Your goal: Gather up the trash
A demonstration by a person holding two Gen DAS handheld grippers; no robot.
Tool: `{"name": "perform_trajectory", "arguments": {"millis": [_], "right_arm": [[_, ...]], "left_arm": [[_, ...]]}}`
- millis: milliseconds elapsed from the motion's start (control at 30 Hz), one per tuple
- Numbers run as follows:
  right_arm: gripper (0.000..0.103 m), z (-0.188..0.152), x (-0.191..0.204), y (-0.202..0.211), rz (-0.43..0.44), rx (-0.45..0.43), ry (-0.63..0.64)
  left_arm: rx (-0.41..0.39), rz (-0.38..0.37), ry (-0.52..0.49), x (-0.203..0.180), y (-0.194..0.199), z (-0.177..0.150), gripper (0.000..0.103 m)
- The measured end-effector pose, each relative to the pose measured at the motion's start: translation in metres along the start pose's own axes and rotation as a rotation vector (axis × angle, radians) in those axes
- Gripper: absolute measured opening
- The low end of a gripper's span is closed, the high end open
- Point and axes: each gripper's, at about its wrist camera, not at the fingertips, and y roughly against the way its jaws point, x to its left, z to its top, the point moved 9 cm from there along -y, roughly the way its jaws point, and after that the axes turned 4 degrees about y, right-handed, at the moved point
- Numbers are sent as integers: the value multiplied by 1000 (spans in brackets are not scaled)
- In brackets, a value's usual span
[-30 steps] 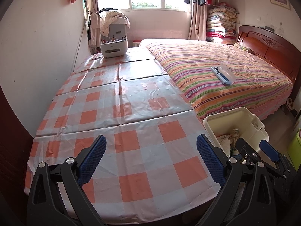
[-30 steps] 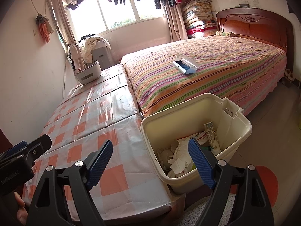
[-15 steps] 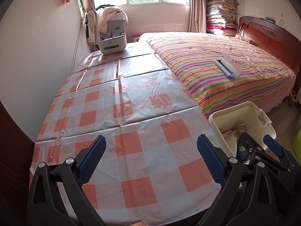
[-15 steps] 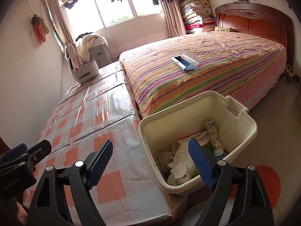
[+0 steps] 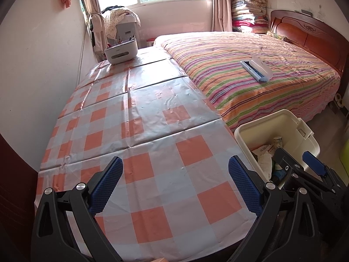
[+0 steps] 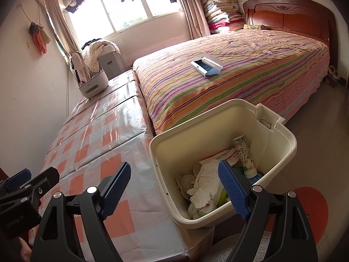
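Note:
A cream plastic bin (image 6: 281, 128) (image 5: 290, 120) stands beside the checked table, at the foot of the bed. Inside lie crumpled white tissue (image 6: 205, 183), a printed paper packet (image 6: 224, 156) and a tube (image 6: 245, 157). My right gripper (image 6: 174, 188) hovers open over the bin's near left corner, nothing between its blue pads. My left gripper (image 5: 174, 182) is open above the near end of the table, empty too. The right gripper (image 5: 312, 170) also shows in the left wrist view, over the bin.
An orange and grey checked cloth (image 5: 139, 131) covers the long table along the left wall. A white container (image 5: 121, 51) sits at its far end. The striped bed (image 5: 250, 80) carries a white and blue case (image 5: 257, 69). Tiled floor (image 6: 316, 152) and an orange mat (image 6: 314, 200) lie right.
Both views have drifted a little nearer and lower, so the table and bin sit slightly lower in frame. Both grippers stay open and empty. The bin's contents are unmoved.

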Motion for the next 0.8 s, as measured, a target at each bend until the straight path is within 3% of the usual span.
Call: {"name": "perform_trajectory", "arguments": {"millis": [800], "right_arm": [[80, -3, 2, 1, 9, 6, -1]], "left_arm": [[-15, 3, -18, -5, 5, 1, 96]]}}
